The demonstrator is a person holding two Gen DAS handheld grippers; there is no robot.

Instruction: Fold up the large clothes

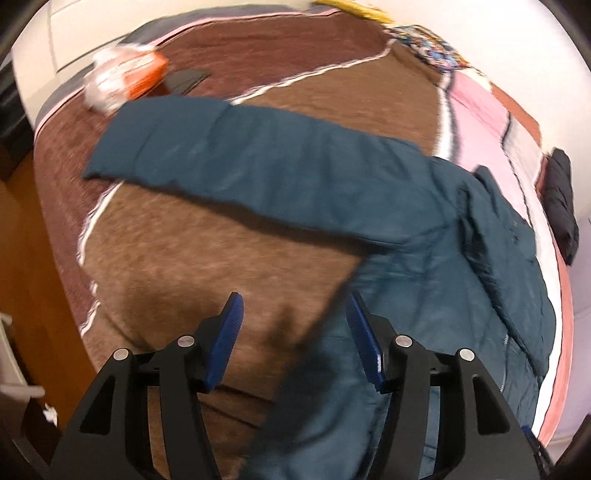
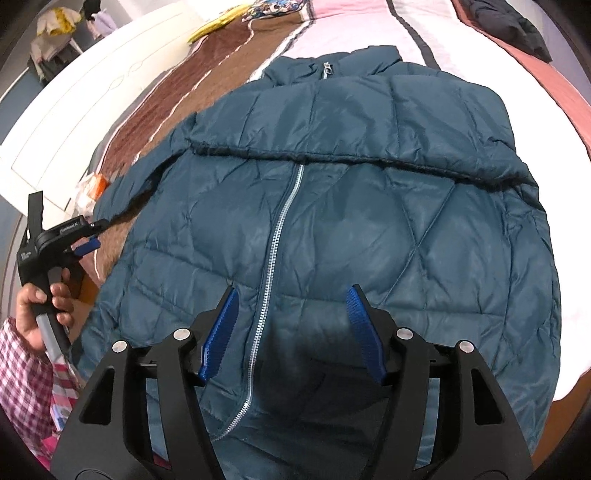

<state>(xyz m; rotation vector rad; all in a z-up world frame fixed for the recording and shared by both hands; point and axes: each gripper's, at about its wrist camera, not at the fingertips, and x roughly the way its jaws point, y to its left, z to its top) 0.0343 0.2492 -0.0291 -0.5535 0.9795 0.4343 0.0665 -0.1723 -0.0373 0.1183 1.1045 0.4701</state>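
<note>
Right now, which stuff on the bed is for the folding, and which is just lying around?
For the folding:
- teal puffer jacket, zipped up, lying flat
- its sleeve, stretched out sideways
- left hand-held gripper and right hand-held gripper, both open

Just lying around:
- orange-and-white packet
- black garment at the bed's edge
- yellow cloth
</note>
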